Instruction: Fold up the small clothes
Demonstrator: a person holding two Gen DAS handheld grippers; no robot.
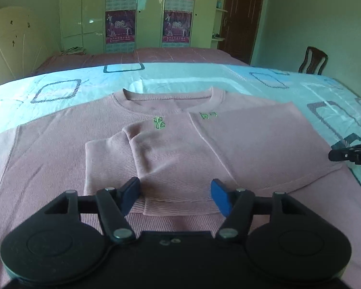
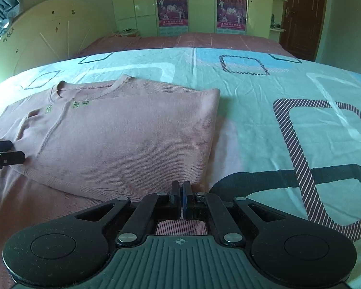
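Observation:
A pink knit sweater (image 1: 180, 144) with small green embroidery lies flat on the bed, its right side and a sleeve folded over its middle. It also shows in the right wrist view (image 2: 122, 139). My left gripper (image 1: 175, 196) is open, its blue pads on either side of the folded sleeve's cuff, just above the cloth. My right gripper (image 2: 181, 198) is shut near the folded sweater's lower right edge; whether cloth is pinched between its pads is hidden. Its tip shows in the left wrist view (image 1: 349, 155) at the right edge.
The sweater lies on a light blue bedsheet (image 2: 264, 101) with square patterns. A dark red blanket (image 1: 144, 56) covers the far part of the bed. Wardrobes with posters (image 1: 175, 12), a door and a wooden chair (image 1: 312, 60) stand behind.

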